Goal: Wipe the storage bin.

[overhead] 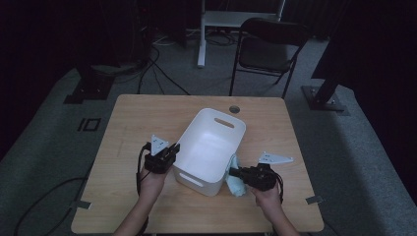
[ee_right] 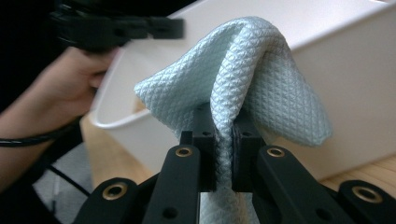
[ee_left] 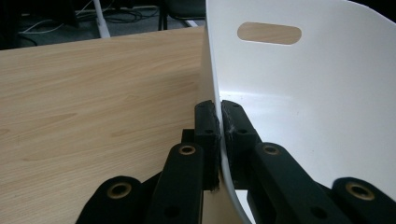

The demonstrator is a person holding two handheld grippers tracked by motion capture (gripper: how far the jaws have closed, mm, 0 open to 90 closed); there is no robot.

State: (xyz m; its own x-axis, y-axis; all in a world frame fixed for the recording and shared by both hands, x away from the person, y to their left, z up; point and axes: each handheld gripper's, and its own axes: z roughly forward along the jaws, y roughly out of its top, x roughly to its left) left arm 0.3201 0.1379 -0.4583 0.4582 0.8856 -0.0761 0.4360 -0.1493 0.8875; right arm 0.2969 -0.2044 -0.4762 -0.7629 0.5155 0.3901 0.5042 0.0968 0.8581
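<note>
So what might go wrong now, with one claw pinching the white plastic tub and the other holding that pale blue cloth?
The left gripper clamps only the thin rim of the white plastic tub, so the tub could slip free or tip. The right gripper pinches one fold of the pale blue waffle-textured cloth outside the tub wall; its loose end might catch the rim or drop onto the wooden table.

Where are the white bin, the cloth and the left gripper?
white bin (overhead: 222, 122), high view, far wall by its handle slot.
cloth (ee_right: 243, 60), right gripper view, upper fold above the jaws.
left gripper (ee_left: 219, 121), left gripper view, jaw tips clamped on the bin wall.
</note>
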